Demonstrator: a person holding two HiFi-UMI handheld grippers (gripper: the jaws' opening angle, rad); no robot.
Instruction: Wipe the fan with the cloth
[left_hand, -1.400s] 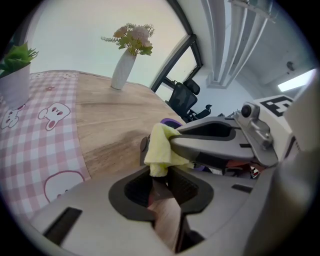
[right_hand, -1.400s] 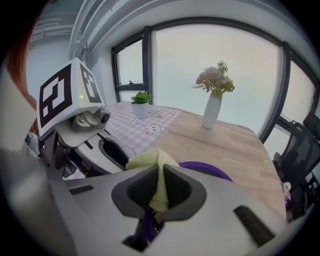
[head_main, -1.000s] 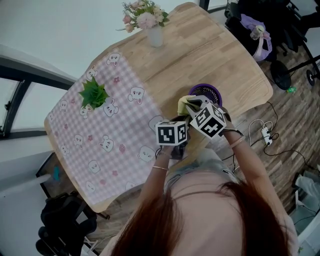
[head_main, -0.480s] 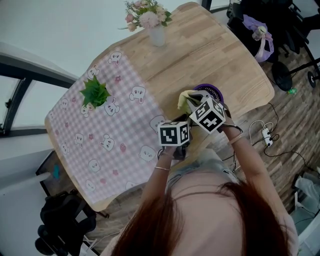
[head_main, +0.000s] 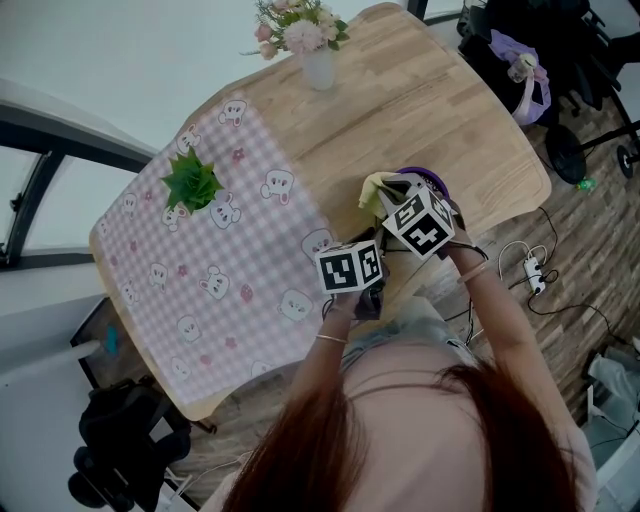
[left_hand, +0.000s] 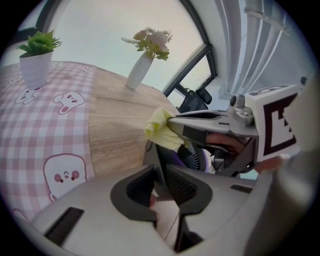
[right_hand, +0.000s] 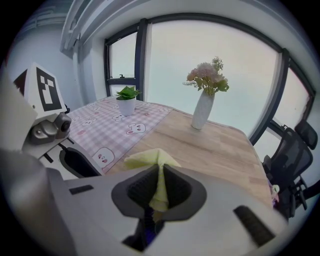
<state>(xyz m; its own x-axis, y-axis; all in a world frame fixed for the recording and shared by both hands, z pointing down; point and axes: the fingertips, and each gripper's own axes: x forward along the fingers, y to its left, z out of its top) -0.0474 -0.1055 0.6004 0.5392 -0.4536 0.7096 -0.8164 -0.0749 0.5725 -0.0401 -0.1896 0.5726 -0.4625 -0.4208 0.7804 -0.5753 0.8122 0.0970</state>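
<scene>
A small purple fan stands near the wooden table's front edge. Its spiral grille shows just past my left gripper. The left jaws have just been closing and now pinch a thin grey part of the fan between their pads. My right gripper is shut on a yellow cloth. It holds the cloth over the fan's top, at its left side. In the left gripper view the right gripper reaches in from the right with the cloth bunched at its tips.
A pink checked mat covers the table's left half, with a potted plant on it. A white vase of flowers stands at the far edge. An office chair and a power strip are on the floor at right.
The right gripper has slid the cloth a little farther across the fan's top. The left gripper has stayed in place and rolled slightly.
</scene>
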